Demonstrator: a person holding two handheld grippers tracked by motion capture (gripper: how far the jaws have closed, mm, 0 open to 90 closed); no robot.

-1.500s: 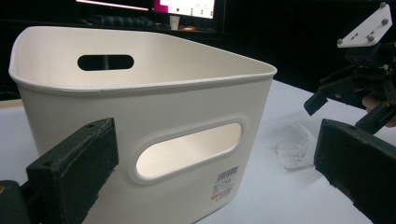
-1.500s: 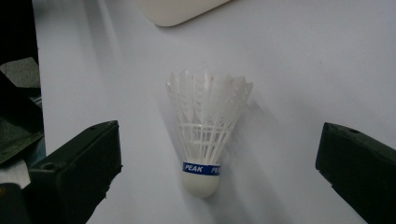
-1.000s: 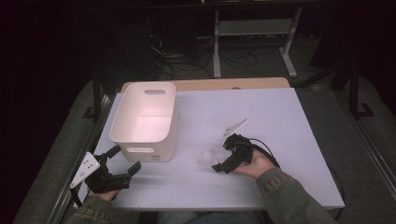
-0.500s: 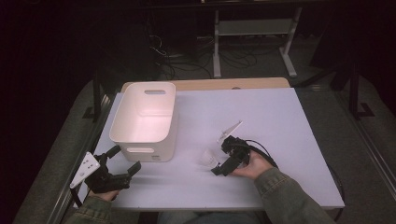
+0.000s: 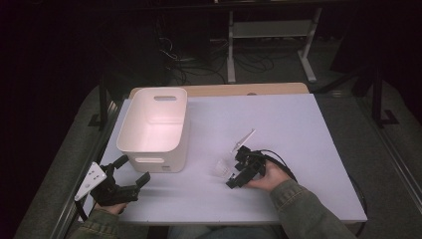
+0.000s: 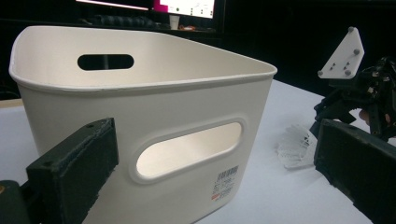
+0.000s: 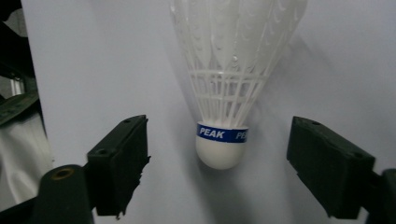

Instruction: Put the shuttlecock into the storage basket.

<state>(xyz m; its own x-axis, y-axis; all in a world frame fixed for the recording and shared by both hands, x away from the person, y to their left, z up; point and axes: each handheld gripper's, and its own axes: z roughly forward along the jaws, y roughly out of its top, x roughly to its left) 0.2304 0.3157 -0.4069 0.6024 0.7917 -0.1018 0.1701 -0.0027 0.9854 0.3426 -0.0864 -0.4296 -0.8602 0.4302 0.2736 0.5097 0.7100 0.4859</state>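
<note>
The right gripper [image 7: 219, 163] view shows a white shuttlecock [image 7: 233, 70] lying on the tabletop [image 5: 298, 129] between jaws that have just been closing, still clear of its cork and blue "PEAK" band; its skirt is cut off at the top. From above the shuttlecock [image 5: 221, 169] is a pale blur. The left gripper [image 5: 130, 172] stands released before the white bin [image 6: 154, 121].

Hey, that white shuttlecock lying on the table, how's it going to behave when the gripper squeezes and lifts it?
The shuttlecock is probably very light. Its thin mesh skirt would likely crush if squeezed, so the rounded cork end looks safer. Lying on its side, it may roll.
</note>
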